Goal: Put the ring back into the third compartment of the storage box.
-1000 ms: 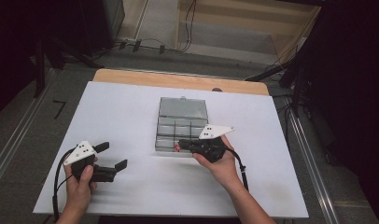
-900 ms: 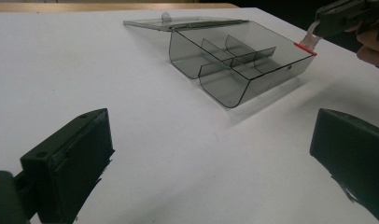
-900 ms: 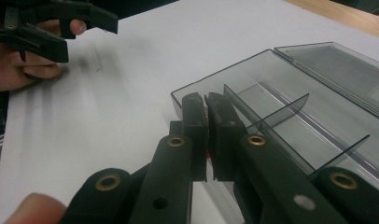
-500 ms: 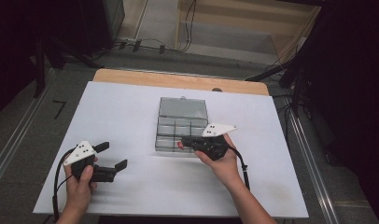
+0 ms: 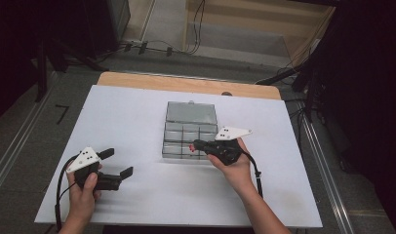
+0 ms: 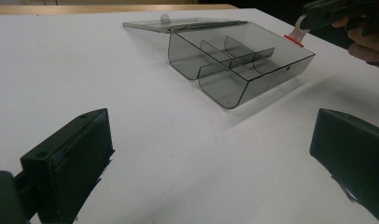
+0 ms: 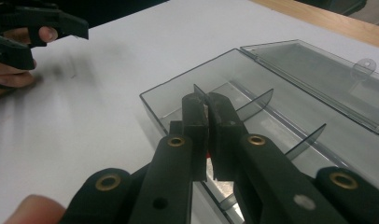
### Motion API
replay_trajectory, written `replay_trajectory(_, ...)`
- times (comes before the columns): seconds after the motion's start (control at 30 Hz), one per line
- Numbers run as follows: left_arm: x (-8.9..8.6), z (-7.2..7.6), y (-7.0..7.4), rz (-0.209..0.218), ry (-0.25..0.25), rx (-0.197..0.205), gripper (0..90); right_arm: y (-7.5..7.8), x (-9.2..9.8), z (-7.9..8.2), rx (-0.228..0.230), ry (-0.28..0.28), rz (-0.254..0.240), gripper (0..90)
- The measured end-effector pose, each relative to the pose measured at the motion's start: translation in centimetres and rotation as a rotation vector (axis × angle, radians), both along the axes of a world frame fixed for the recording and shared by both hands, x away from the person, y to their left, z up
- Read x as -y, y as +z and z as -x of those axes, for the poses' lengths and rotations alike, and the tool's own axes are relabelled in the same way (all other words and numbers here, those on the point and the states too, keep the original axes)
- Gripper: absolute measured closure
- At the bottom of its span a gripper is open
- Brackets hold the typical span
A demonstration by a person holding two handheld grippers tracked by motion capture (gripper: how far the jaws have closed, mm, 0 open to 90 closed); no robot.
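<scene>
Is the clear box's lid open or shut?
Open: the lid lies flat on the table behind the box, its compartments uncovered.

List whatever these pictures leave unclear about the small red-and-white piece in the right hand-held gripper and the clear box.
- Small piece: too small in the high view to identify; in the right gripper view the shut jaws of the right hand-held gripper cover nearly all of it.
- Clear box: its near right compartments are hidden by that gripper in the high view.
- Left hand-held gripper: its jaws, standing open, are cut off by the frame edges in the left gripper view.
</scene>
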State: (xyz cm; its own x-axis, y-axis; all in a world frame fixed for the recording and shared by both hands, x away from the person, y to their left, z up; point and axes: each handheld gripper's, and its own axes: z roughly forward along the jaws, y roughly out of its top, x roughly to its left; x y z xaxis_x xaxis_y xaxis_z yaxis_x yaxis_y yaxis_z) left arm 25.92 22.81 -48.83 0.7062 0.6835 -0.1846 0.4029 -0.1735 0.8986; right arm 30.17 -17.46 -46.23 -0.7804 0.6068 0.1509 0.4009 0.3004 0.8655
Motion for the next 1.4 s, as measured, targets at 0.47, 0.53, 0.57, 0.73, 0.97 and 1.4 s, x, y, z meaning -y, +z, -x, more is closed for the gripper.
replay_trajectory(0.47,0.1,0.0,0.0,-0.001,-0.001,-0.002,0.0,-0.3,0.8,-0.7,0.009,-0.045,0.005,84.8)
replay_trajectory(0.53,0.1,0.0,0.0,-0.003,-0.001,-0.002,0.0,-0.4,0.9,-0.8,0.009,-0.054,0.005,84.8)
replay_trajectory(0.57,0.1,0.0,0.0,-0.003,-0.001,-0.002,0.0,-0.5,1.0,-0.8,0.01,-0.055,0.006,84.8)
replay_trajectory(0.73,0.1,0.0,0.0,0.003,0.002,-0.003,0.0,-0.7,1.2,-1.2,0.006,-0.078,0.007,84.8)
replay_trajectory(0.97,0.2,0.0,0.1,0.007,-0.006,0.0,0.0,-1.2,1.3,-1.8,-0.002,-0.114,0.008,84.8)
replay_trajectory(1.4,0.2,0.1,0.1,0.007,-0.009,0.002,0.0,-1.8,2.2,-2.7,-0.021,-0.174,0.012,84.8)
